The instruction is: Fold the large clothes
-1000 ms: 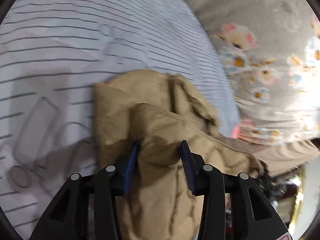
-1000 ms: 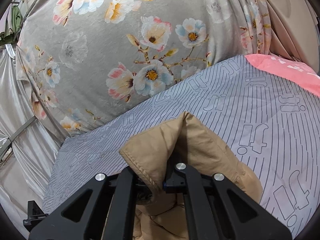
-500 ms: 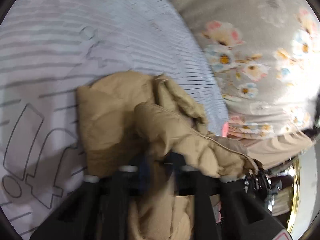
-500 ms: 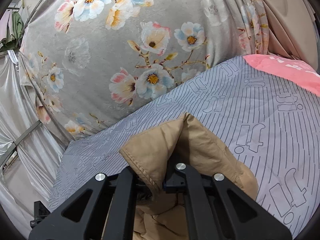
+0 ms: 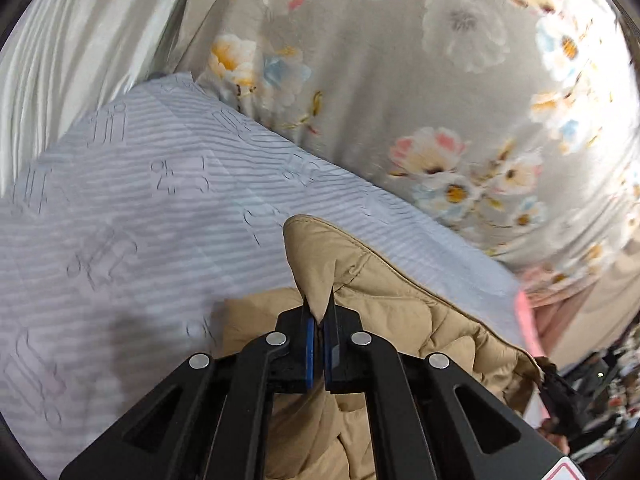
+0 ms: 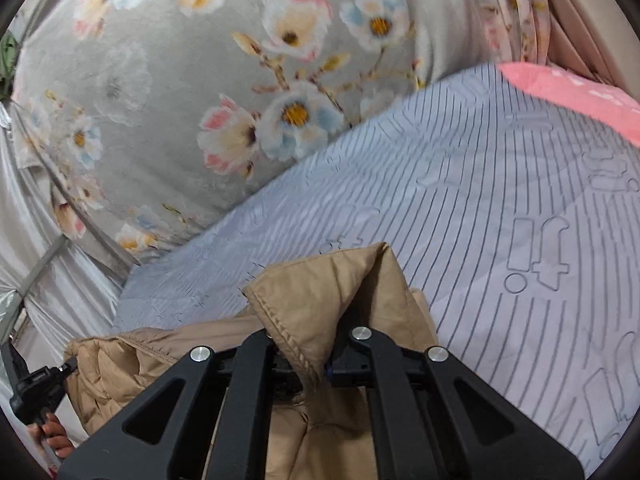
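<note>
— How many garments do you have?
— One tan quilted jacket (image 5: 404, 320), over the striped bed (image 5: 140, 208).
— Your fingers?
— Left gripper (image 5: 319, 312) and right gripper (image 6: 316, 364) both clenched on jacket folds.

Your left wrist view: looks forward and down along left gripper (image 5: 319, 312), close above tan jacket (image 5: 400, 320). Your right wrist view: same angle, along right gripper (image 6: 308, 364). Both share jacket, striped bedsheet (image 5: 160, 208), floral fabric (image 6: 180, 80) behind.
</note>
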The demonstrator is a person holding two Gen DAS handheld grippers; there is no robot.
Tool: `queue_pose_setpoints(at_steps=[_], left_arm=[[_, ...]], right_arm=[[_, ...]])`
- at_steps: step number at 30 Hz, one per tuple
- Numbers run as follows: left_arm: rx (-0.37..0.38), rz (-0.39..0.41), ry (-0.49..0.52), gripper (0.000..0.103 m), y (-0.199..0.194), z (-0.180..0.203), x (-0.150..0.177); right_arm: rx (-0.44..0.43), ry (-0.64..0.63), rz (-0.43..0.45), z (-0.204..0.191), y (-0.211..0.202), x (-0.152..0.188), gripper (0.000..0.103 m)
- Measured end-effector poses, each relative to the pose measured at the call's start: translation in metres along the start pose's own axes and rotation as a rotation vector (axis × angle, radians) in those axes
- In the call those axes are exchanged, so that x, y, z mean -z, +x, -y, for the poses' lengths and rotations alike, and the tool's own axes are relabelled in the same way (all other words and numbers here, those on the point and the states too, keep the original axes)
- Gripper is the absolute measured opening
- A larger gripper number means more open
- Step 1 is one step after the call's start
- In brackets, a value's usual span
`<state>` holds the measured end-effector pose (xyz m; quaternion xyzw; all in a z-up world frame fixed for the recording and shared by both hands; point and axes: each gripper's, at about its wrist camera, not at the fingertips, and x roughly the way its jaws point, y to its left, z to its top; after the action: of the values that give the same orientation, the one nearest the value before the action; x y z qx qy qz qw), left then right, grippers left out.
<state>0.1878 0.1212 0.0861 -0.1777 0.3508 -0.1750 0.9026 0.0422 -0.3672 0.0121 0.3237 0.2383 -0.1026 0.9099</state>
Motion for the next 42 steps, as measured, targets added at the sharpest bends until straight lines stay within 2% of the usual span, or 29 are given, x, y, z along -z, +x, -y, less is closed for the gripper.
queue_pose_setpoints(at_steps=[5,10,15,18,20,21,22,23,24,25,27,32,40,41,42], left_arm=[[-0.095,0.049,0.068,0.001,0.059,0.004,-0.006],[-0.26,-0.079,0.121,0.001,0.139,-0.009,0.014],[-0.307,-0.137,0.124,0.004,0.175,-0.032,0.035],[-0.301,-0.133,0.112,0.005,0.175,-0.038,0.036],[-0.269,-0.098,0.1,0.005,0.163,-0.037,0.033],[-0.24,-0.076,0.091,0.006,0.156,-0.039,0.031],[-0.211,-0.063,0.082,0.006,0.149,-0.041,0.03],[-0.197,-0.055,0.078,0.006,0.144,-0.039,0.029],[-0.189,-0.045,0.076,0.005,0.14,-0.039,0.028],[-0.186,-0.043,0.08,0.005,0.139,-0.039,0.027],[-0.179,-0.033,0.086,0.005,0.137,-0.036,0.026],[-0.184,-0.022,0.102,0.004,0.135,-0.032,0.027],[-0.184,0.006,0.131,0.004,0.125,-0.023,0.026],[-0.182,0.009,0.135,0.003,0.123,-0.022,0.026],[-0.183,0.014,0.138,0.003,0.122,-0.021,0.026]], right_arm=[[0.07,-0.002,-0.027,0.005,0.048,0.003,0.003],[0.139,0.003,-0.128,0.019,0.101,0.014,0.004],[0.164,-0.045,-0.148,0.016,0.121,0.022,0.007],[0.135,-0.057,-0.132,0.013,0.116,0.02,0.014],[0.057,-0.021,-0.081,0.014,0.096,0.018,0.026],[0.007,0.001,-0.047,0.017,0.082,0.017,0.028],[-0.015,0.007,-0.028,0.017,0.074,0.016,0.042],[-0.033,0.01,-0.001,0.018,0.065,0.015,0.064],[-0.032,0.007,0.03,0.018,0.057,0.015,0.071],[-0.021,-0.009,0.064,0.017,0.048,0.016,0.073],[-0.014,-0.062,0.068,0.013,0.042,0.017,0.073],[0.133,-0.124,-0.065,0.012,0.079,0.014,0.073],[0.217,-0.134,-0.122,0.013,0.122,-0.007,0.079],[0.212,-0.126,-0.146,0.015,0.129,-0.008,0.075],[0.195,-0.121,-0.165,0.016,0.133,-0.008,0.065]])
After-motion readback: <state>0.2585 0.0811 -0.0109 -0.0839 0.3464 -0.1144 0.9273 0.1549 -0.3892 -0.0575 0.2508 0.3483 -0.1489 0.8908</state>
